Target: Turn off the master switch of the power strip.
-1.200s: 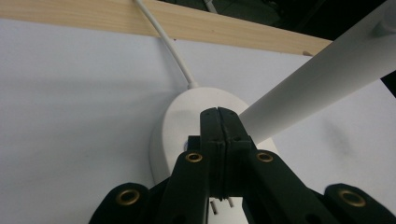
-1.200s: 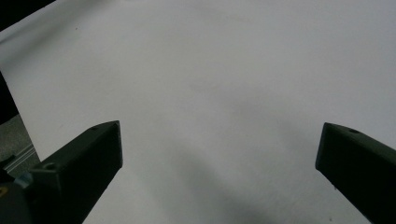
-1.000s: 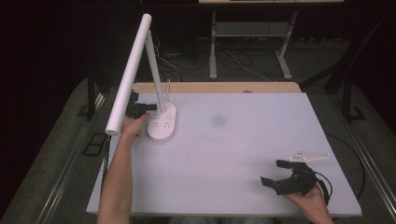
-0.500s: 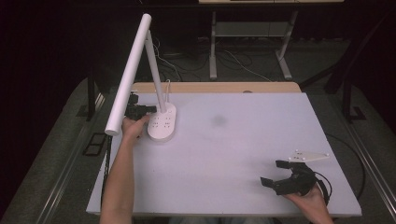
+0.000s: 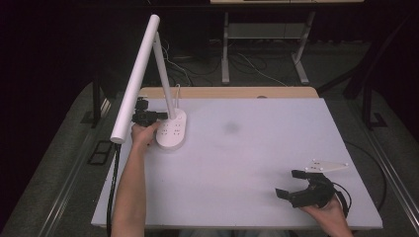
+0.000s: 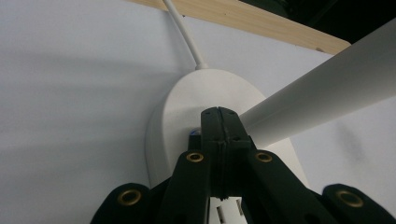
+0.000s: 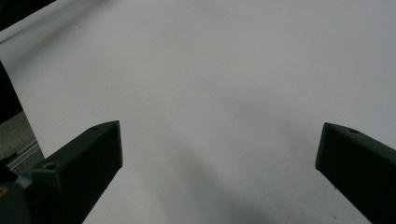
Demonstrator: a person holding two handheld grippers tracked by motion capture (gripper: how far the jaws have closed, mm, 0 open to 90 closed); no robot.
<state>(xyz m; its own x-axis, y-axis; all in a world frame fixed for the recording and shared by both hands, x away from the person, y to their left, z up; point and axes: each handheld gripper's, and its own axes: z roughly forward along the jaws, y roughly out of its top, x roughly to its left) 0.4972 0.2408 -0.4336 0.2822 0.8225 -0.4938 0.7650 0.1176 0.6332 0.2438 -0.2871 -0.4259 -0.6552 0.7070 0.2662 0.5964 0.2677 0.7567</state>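
left hand-held gripper [image 6: 219, 114]: jaws pressed together with nothing between them, tips set on the top of the lamp base beside the foot of the stem; seen in the high view at the far left of the surface [image 5: 148, 117].
right hand-held gripper [image 5: 290, 184]: jaws spread wide, nothing between them, held low over the near right corner of the surface; bare white surface is seen between its jaws in the right gripper view [image 7: 219, 177].
lamp base [image 5: 172, 130]: white, oval, flat, with small dark marks on top; placed at the far left of the surface.
lamp stem [image 6: 322, 95]: white and round, rising tilted from the base.
lamp head [image 5: 136, 79]: long white tube, reaching over the left edge.
lamp cord [image 6: 184, 35]: white, led from the back of the base toward the wooden far edge.
surface [image 5: 257, 148]: white, with a faint grey smudge near the middle.
change from earlier frame: left hand-held gripper is kept at the base, barely shifted; right hand-held gripper is unchanged.
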